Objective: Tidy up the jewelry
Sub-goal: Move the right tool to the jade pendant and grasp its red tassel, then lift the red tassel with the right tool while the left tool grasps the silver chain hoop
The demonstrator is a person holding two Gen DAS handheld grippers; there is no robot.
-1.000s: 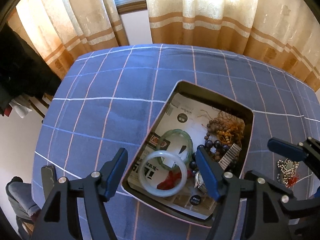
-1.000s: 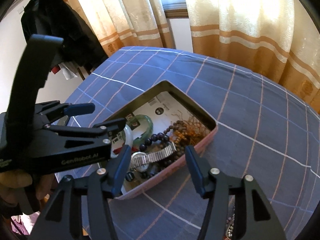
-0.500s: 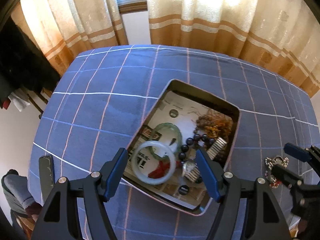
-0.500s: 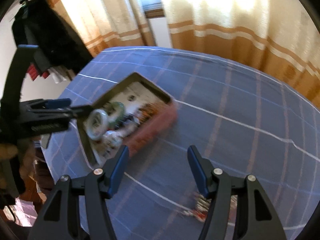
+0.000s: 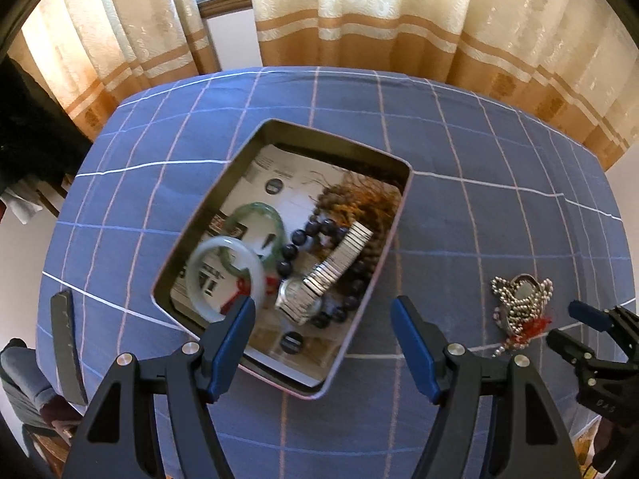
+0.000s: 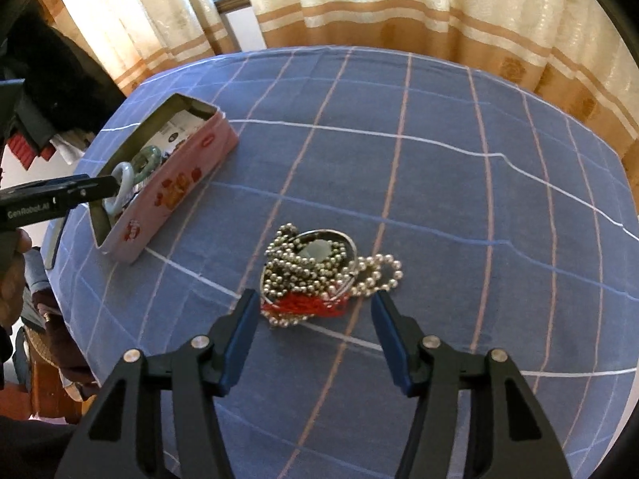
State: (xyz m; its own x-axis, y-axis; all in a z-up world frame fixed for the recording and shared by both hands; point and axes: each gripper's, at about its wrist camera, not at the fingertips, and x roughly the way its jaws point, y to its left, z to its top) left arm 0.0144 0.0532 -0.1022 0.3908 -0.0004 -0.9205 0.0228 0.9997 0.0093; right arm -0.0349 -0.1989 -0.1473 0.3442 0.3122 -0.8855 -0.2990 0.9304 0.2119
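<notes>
Held the right tool (image 6: 314, 299) spread wide and empty, low over the near side of the counter (image 6: 479, 199), with the bead necklace (image 6: 315, 267) heaped just beyond the fingertips and in line with the gap. Judged that heap light, limp and slippery: loose silvery strands piled over a metal ring and a pale stone, a red tassel at the near end, likely to sag, trail and spill from a shallow pinch. Thought it best taken low across the thick middle, ring and strands gathered together, rather than by the single loop straggling toward the right edge. Found the same heap, in the left view, well apart from the pink tin box (image 5: 339, 139), itself toward the counter's left edge. Held the left tool (image 5: 323, 303) spread too, pinching nothing, over the box's near rim, its left fingertip right at the pale bangle (image 5: 223, 275); could not tell touching from merely overlapping, owing to blur. Farther inside, made out the green bangle (image 5: 259, 215), the metal watch (image 5: 319, 283), dark beads (image 5: 297, 235) and brown beads (image 5: 359, 199) toward the far corner. Against a second ago: swung the right tool off the box, then close in front, and onto the necklace; drew the left tool back, with more of the box and the whole heap showing; left both tools as widely spread as then.
</notes>
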